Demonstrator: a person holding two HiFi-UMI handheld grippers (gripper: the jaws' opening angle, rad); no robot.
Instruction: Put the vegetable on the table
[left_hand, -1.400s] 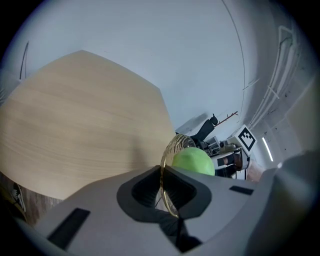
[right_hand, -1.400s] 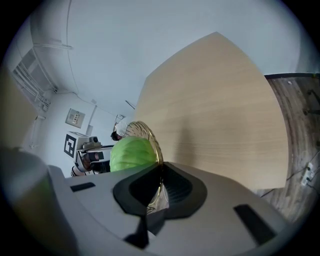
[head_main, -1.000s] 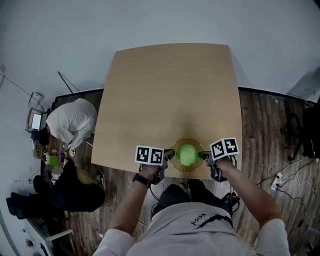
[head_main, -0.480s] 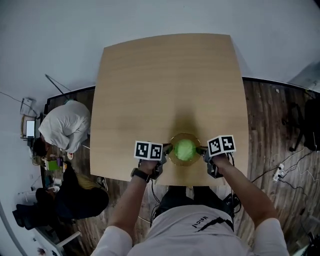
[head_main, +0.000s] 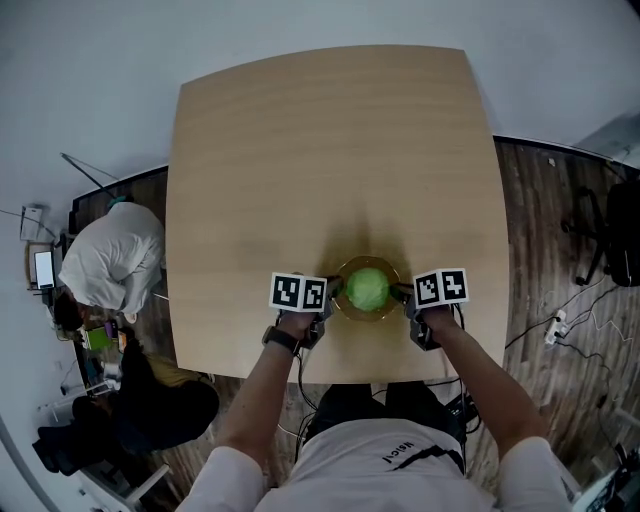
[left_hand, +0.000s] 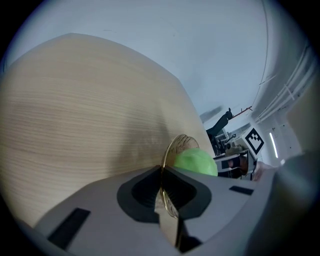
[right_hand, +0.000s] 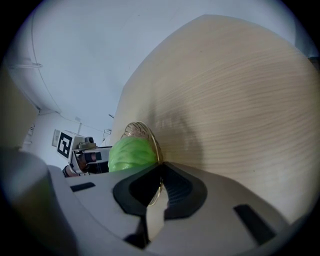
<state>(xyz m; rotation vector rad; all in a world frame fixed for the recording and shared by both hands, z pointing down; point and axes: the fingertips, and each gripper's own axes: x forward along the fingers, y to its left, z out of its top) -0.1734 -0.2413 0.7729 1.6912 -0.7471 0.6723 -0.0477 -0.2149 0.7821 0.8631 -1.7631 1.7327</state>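
Left claw (head_main: 333, 297) pinches the left rim of the glass bowl (head_main: 344, 307), right claw (head_main: 402, 294) pinches its right rim, green vegetable (head_main: 368, 288) inside the bowl, tabletop (head_main: 330, 150) beneath it.

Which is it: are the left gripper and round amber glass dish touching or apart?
Touching. Left gripper view: the left gripper is shut on the round amber glass dish at its rim.

The left forearm (head_main: 262, 385) and right forearm (head_main: 478, 372) reach forward side by side, bare below short sleeves. The left gripper (head_main: 333, 297) and right gripper (head_main: 400, 293) turn inward, facing each other at one level. Each has its jaws closed on the thin rim of the bowl (head_main: 352, 313), the left gripper at its left edge and the right gripper at its right edge.
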